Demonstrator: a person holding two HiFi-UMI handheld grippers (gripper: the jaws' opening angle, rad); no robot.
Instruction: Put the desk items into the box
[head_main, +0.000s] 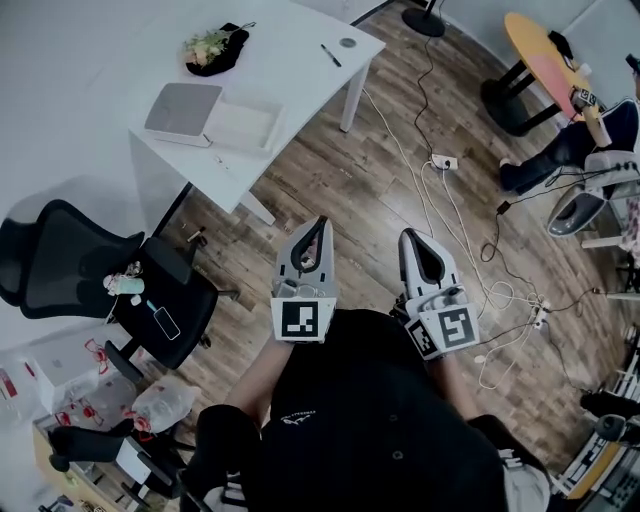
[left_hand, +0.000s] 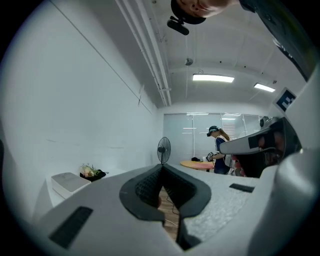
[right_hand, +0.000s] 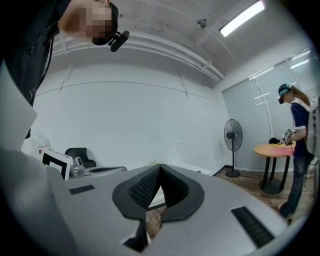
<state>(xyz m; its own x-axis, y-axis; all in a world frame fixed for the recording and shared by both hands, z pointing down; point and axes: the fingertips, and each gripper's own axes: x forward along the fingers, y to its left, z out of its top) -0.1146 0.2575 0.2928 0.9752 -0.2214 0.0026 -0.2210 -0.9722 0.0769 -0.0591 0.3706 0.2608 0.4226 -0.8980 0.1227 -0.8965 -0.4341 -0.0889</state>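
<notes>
Both claws were held close to the person's body, well apart from the desk (head_main: 290, 75), which stood far and to the left. The left claw (head_main: 318, 226) was shut, its pads meeting at the tips with nothing between them, and the right claw (head_main: 413, 238) was shut and empty in the same way. On the desk the box (head_main: 243, 128) lay open near the left end, with a grey slab (head_main: 183, 108), probably its lid, touching its left side. The pen (head_main: 331, 55) and a small round object (head_main: 347, 43) lay at the far right corner, and a dark bundle with flowers (head_main: 213, 47) sat at the far edge.

No item was in hand, so the task looked barely begun. White cables (head_main: 440, 200) trailed over the floor just ahead; stepping forward carelessly could snag a foot. The pen lay flat and thin, so a claw closing too high would likely slip off it or flick it over the edge.
</notes>
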